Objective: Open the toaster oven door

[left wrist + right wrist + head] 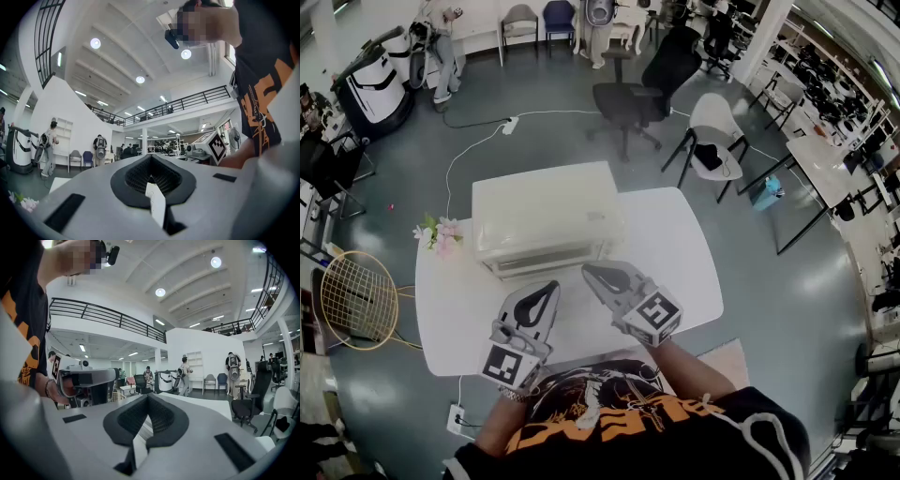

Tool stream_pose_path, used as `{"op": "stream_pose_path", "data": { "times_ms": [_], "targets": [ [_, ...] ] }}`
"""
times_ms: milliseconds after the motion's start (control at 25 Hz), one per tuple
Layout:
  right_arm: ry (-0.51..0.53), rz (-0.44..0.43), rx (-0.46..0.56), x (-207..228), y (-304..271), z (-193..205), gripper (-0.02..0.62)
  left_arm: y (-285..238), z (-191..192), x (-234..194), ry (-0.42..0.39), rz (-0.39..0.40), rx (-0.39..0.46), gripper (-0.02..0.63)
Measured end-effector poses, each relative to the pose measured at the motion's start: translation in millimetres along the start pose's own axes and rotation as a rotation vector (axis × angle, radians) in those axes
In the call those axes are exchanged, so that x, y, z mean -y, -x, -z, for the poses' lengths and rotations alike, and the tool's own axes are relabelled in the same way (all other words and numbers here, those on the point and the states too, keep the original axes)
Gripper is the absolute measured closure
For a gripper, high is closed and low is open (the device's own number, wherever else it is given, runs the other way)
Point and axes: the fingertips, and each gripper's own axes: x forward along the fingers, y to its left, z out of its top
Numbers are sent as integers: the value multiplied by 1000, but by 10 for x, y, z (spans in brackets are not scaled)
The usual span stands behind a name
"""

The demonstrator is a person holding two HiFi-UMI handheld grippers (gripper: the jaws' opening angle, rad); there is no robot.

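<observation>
A cream toaster oven (546,214) stands on the white table (675,258), its closed front face (542,262) turned toward me. My left gripper (551,286) sits low in front of the oven's front, jaws together and empty. My right gripper (589,272) is beside it, tip close to the oven's lower front edge, also shut on nothing. In the left gripper view the left gripper (151,158) tilts up at the ceiling and the oven is out of sight. In the right gripper view the right gripper (147,395) points across the room, with the left gripper (86,379) at its left.
Pink flowers (439,234) lie at the table's left edge beside the oven. A badminton racket (358,300) leans left of the table. A power strip (457,419) lies on the floor near my left arm. A black office chair (642,89) and a white chair (714,136) stand beyond the table.
</observation>
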Motion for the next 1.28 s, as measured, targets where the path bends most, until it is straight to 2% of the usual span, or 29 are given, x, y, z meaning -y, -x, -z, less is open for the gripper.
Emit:
{"op": "stream_pose_path", "data": {
  "times_ms": [160, 360, 520, 640, 720, 1080, 1280],
  "targets": [
    [33, 6, 2, 113, -82, -5, 581, -88, 39, -107, -21, 7, 7, 585],
    [30, 24, -7, 207, -139, 46, 581, -143, 48, -157, -5, 3, 9, 586],
    [-30, 137, -134, 626, -193, 499, 580, -193, 81, -203, -16, 7, 0, 585],
    [-100, 212, -232, 947, -203, 920, 510, -207, 81, -217, 2, 3, 6, 585],
    [-126, 238, -272, 1101, -234, 1107, 491, -198, 104, -233, 5, -1, 3, 586],
    [-180, 291, -366, 1367, -451, 1460, 504, -170, 188, -244, -18, 6, -20, 586],
    [-206, 308, -369, 1359, -464, 1508, 531, -145, 190, -264, 4, -4, -15, 586]
  ]
}}
